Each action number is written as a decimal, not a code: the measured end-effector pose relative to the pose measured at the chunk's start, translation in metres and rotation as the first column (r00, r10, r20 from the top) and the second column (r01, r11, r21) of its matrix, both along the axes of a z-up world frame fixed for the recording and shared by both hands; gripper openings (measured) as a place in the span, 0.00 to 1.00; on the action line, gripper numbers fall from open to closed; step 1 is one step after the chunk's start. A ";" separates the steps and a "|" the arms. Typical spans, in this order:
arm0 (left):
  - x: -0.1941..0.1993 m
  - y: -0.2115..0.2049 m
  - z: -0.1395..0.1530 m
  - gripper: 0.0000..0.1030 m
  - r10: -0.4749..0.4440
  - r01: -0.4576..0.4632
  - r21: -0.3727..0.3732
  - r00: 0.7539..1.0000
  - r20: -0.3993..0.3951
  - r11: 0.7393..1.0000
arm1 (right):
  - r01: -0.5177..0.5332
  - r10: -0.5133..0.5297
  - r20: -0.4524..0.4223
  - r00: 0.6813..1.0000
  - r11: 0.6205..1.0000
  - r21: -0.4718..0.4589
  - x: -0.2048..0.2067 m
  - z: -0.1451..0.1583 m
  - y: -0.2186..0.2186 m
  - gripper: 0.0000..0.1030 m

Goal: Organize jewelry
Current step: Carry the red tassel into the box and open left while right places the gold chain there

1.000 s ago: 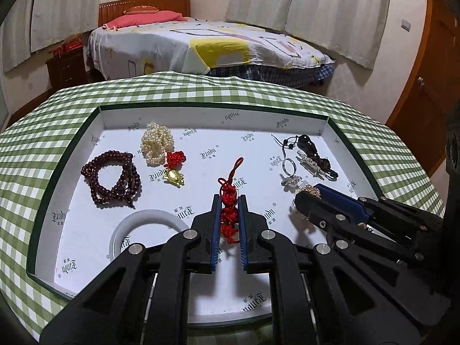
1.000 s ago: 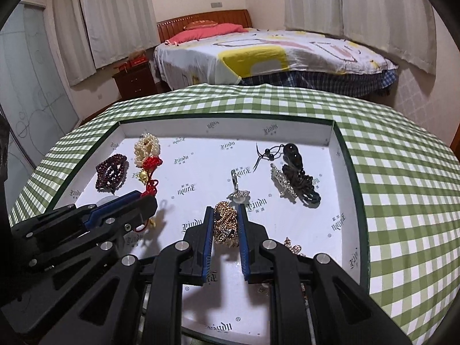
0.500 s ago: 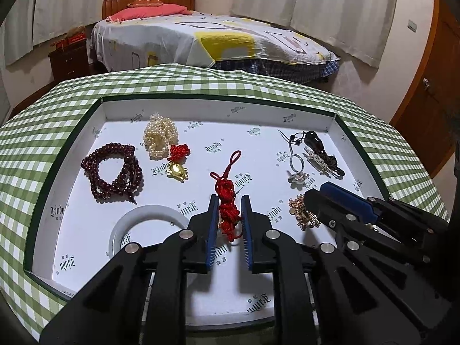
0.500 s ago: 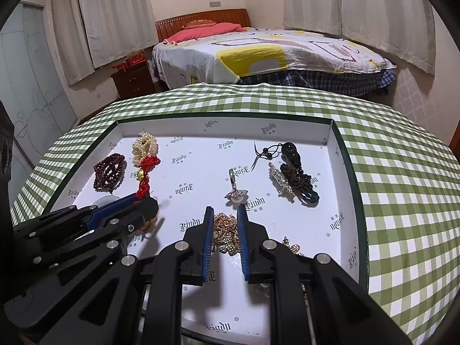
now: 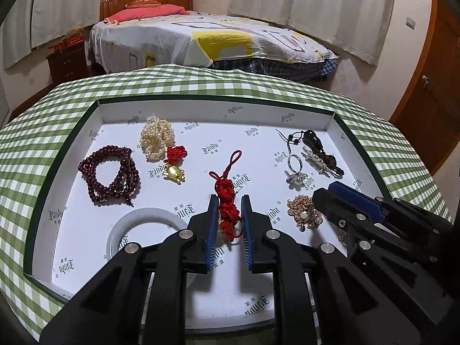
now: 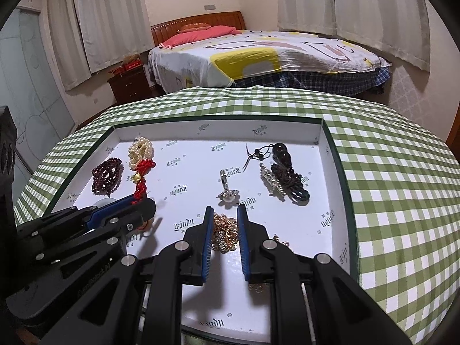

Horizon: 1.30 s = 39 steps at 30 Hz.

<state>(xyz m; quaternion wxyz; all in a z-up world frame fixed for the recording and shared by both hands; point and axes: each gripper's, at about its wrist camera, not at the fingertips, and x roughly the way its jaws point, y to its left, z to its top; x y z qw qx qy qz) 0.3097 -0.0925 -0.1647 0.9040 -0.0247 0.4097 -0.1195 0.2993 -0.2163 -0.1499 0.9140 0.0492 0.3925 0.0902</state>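
A shallow white tray (image 5: 201, 109) holds jewelry. My left gripper (image 5: 228, 201) is open, its jaws on either side of a red knotted cord charm (image 5: 227, 201) that lies on the tray floor. My right gripper (image 6: 225, 211) is open, its jaws on either side of a gold chain pile (image 6: 225, 231), which also shows in the left wrist view (image 5: 304, 211). Dark red bead bracelets (image 5: 110, 175), a pearl bundle (image 5: 156, 139), a small gold charm with a red knot (image 5: 174, 166), a silver ring (image 5: 296, 169) and a black cord with a crystal clip (image 5: 319, 155) lie further back.
A white bangle (image 5: 143, 227) lies at the tray's front left. The tray sits on a green checked tablecloth (image 6: 388, 172). A small gold piece (image 6: 280, 240) lies by the right gripper. A bed (image 6: 258, 49) stands behind the table.
Both grippers have opened and drawn back a little. The red cord charm and the gold chain pile have been let go and now lie on the tray between the jaws.
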 end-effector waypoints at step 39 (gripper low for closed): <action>-0.005 0.016 0.013 0.76 0.045 -0.043 -0.054 0.998 0.039 0.998 | 0.047 -0.048 0.043 0.998 0.999 0.015 -0.009 0.007 -0.013 0.22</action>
